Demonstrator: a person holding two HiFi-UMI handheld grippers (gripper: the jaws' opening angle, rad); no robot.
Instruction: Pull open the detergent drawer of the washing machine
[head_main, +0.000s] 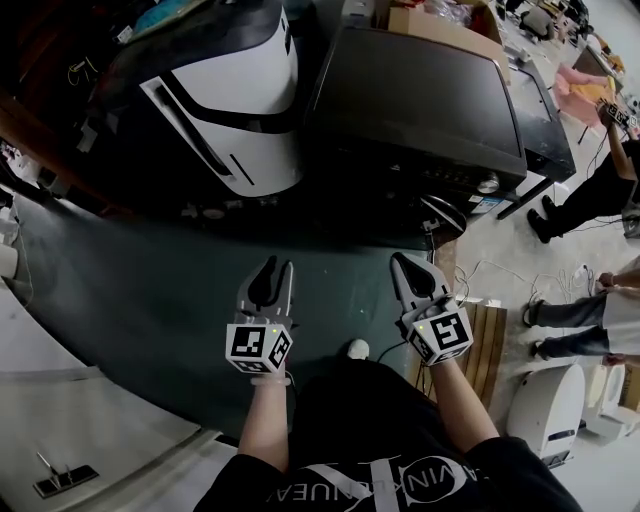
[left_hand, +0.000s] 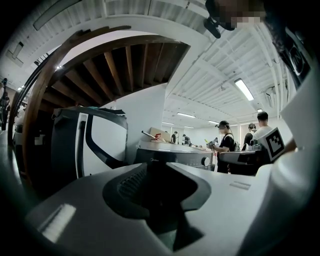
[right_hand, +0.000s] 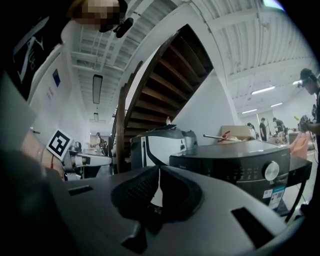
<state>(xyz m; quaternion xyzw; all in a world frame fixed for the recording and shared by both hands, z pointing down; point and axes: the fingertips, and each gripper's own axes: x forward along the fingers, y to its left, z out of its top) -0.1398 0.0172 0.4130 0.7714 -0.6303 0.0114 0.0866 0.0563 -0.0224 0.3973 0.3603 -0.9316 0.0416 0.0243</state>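
Black T-shirt with white lettering (head_main: 385, 478) fills the near edge. Just ahead, two grippers, one marker cube apiece. Left gripper (head_main: 278, 266): jaws partly apart, nothing between them. Right gripper (head_main: 415, 268): jaws together but for a thin slit, also empty. Dark green floor (head_main: 150, 300) lies beyond both sets of tips. One black box-shaped washing machine (head_main: 420, 100) stands well ahead of the jaws, nearly straight on and a little right of the right pair, further right of the left pair. Right hand judged the nearer. Its dark front control panel (right_hand: 230, 172) runs crosswise to the jaws, with one round silver knob (right_hand: 271, 170) toward the right end. Detergent drawer presumably sits in that panel left of the knob, not yet pulled; its seam cannot be made out. One white-and-black cabinet (head_main: 230, 90) stands left of the washer.
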